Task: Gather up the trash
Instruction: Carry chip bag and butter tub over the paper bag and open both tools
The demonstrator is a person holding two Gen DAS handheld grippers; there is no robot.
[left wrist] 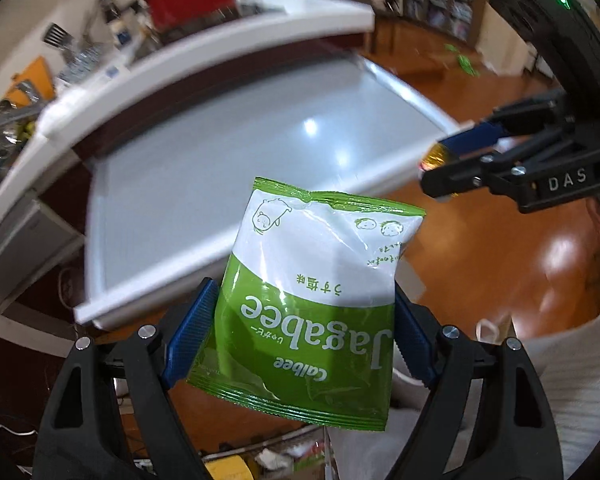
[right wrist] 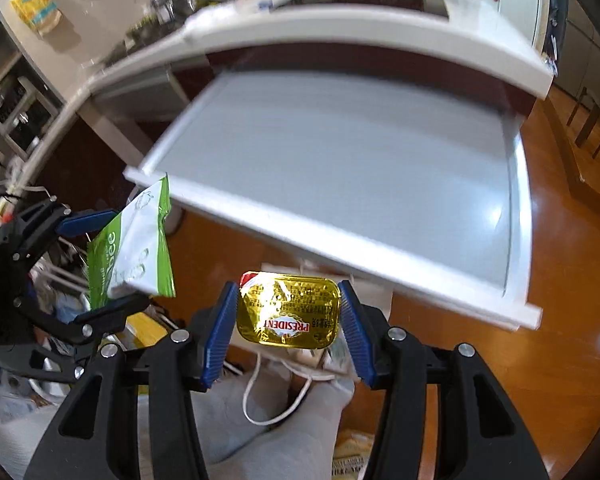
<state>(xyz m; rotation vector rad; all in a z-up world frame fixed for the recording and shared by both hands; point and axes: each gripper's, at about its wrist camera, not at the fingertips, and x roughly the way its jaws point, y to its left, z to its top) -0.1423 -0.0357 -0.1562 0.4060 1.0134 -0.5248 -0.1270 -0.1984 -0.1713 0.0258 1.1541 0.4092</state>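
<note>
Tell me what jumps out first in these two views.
A green-and-white Jagabee snack bag fills the left wrist view, clamped in the left gripper. In the right wrist view, a gold President butter packet sits pinched in the right gripper, with the white table beyond.

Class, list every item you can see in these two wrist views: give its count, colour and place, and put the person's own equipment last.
Jagabee snack bag: one, green and white, held off the table in the left claw.
President foil packet: one, gold with a red and white label, held in the right claw.
Table: one, grey top with white edging, beyond both claws.
Counter: one, white, behind the table, with blurred kitchen clutter.
Floor: brown, glossy wood, below and right of the table.
Left claw: one, black with blue pads, shut on the bag.
Right claw: one, black with blue pads, shut on the packet.
</note>
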